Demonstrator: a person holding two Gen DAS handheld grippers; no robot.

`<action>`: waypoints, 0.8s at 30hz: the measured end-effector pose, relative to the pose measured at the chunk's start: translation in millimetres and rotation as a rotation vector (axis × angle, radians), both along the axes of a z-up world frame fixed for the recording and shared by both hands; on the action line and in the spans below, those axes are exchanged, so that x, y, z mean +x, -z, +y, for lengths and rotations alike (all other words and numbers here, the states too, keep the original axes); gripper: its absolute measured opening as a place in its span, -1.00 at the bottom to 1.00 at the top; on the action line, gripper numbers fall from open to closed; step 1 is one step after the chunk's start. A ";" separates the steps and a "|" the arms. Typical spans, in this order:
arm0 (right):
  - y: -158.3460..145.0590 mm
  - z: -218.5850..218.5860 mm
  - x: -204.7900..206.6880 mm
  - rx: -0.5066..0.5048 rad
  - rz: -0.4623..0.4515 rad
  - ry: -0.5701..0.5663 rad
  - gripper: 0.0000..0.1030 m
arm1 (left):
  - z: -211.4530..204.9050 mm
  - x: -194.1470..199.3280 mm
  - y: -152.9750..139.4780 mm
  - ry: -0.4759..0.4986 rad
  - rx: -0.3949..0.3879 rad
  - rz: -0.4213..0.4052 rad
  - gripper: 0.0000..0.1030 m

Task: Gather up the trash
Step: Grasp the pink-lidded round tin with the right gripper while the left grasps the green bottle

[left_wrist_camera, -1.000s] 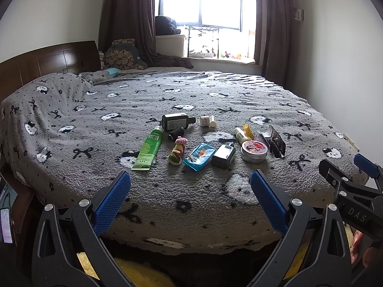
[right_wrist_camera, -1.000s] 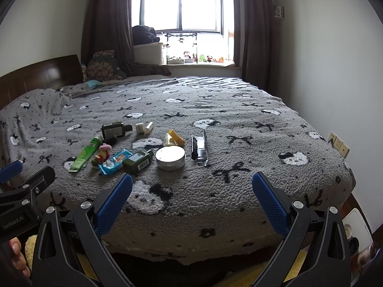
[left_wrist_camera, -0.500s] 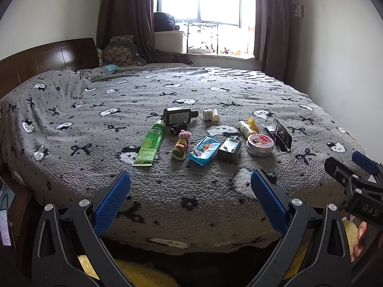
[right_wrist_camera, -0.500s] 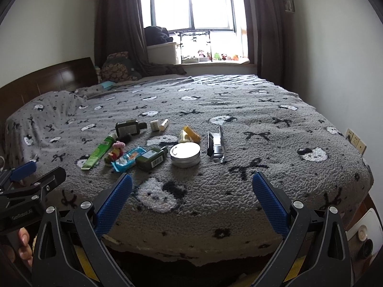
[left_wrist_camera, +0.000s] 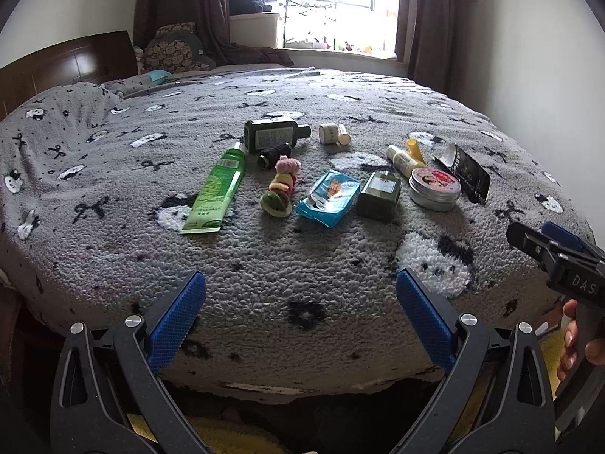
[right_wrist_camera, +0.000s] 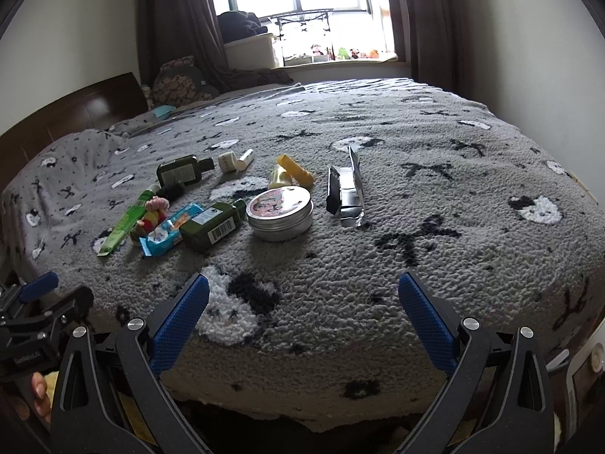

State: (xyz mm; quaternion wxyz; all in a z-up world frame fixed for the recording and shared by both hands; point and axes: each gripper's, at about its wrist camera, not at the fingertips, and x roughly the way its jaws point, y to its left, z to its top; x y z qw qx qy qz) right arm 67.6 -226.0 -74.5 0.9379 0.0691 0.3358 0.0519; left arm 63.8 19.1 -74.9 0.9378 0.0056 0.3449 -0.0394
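— Have they picked up any trash yet?

— No. The left gripper (left_wrist_camera: 300, 295) and the right gripper (right_wrist_camera: 303, 297) are both wide open and hold nothing, low in each frame, at the near edge of the fuzzy grey bed (left_wrist_camera: 302, 265).

— Where is the trash?

— In the middle of the left view: a crinkly blue wrapper (left_wrist_camera: 328, 197), and a torn black packet (left_wrist_camera: 463, 172) to its right. I think a gripper must reach forward and pinch one.

— And the round tin (left_wrist_camera: 435, 189)?

— Hard and shiny. Maybe not trash.
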 end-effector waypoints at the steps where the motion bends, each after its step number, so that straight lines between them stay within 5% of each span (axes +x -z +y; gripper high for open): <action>1: 4.0 -0.5 7.7 0.013 0.010 -0.011 0.94 | -2.5 4.1 3.8 0.009 0.005 0.008 0.84; 5: 20.1 2.7 40.2 0.064 0.052 -0.081 0.83 | -12.9 16.4 15.4 0.051 0.019 0.023 0.82; 12: 36.8 13.2 88.4 0.113 0.109 -0.151 0.35 | -31.3 35.2 27.9 0.145 -0.016 0.056 0.63; 24: 45.4 28.8 146.9 0.009 0.186 -0.196 0.39 | -63.1 73.4 39.1 0.252 -0.060 0.096 0.57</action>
